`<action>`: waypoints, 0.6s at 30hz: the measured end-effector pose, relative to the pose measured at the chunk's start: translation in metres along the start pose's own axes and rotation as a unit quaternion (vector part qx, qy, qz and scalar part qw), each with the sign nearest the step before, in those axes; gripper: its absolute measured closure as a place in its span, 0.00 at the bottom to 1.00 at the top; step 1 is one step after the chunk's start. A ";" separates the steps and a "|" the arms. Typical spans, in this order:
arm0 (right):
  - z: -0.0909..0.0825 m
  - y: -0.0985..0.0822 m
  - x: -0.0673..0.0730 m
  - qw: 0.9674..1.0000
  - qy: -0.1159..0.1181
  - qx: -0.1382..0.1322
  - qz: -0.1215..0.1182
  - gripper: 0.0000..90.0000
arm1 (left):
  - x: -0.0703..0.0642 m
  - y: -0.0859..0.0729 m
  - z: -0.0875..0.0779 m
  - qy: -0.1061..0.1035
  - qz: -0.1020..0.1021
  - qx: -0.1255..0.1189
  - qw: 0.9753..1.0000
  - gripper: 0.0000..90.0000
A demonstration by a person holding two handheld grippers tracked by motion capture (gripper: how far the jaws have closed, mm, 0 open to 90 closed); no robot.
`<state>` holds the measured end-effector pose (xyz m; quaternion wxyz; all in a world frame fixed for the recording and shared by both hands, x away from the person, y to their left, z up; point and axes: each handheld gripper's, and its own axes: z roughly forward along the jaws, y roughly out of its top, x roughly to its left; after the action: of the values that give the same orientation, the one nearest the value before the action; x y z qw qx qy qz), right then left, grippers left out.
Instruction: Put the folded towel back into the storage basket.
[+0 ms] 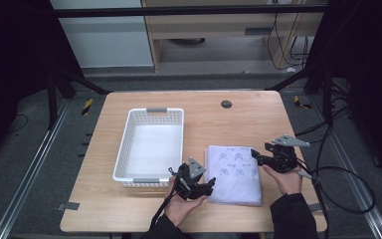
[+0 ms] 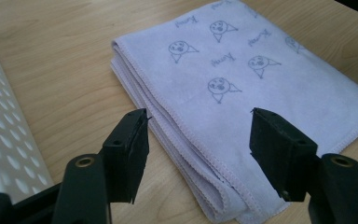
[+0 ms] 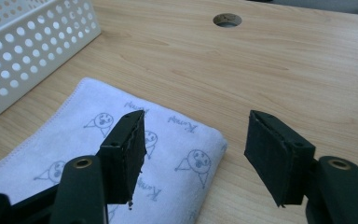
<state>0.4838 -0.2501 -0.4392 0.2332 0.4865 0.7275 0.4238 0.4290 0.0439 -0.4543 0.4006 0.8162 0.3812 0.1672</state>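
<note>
**A:** On the light wooden table, where is the folded pale lilac cloth printed with small grey cartoon faces found?

**B:** It is laid flat near the front edge, right of the middle, just beside the white perforated plastic basket. A strip of bare wood is seen between the two.

**A:** How is the left gripper placed?

**B:** It is held at the cloth's near left corner. In the left gripper view its black jaws are spread wide above the stitched, layered edge, and nothing is pressed between the pads.

**A:** And the right gripper?

**B:** It is held at the cloth's far right side. In the right gripper view its jaws are likewise parted, with a corner of the cloth seen between and beyond them; no contact with the pads is shown.

**A:** What else is seen on the table?

**B:** A round cable hole is set near the far edge.
</note>
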 end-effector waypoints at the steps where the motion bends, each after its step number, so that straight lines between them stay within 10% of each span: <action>1: 0.001 -0.001 -0.001 1.000 0.004 -0.001 0.004 0.42 | 0.000 -0.001 0.002 0.000 0.002 0.002 1.000 0.40; 18: 0.017 -0.017 -0.008 1.000 -0.003 0.026 0.012 0.42 | -0.003 -0.014 0.024 0.002 -0.009 0.039 0.999 0.39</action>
<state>0.4908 -0.2535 -0.4630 0.2176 0.5026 0.7313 0.4065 0.4342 0.0346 -0.4800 0.3696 0.8274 0.3951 0.1506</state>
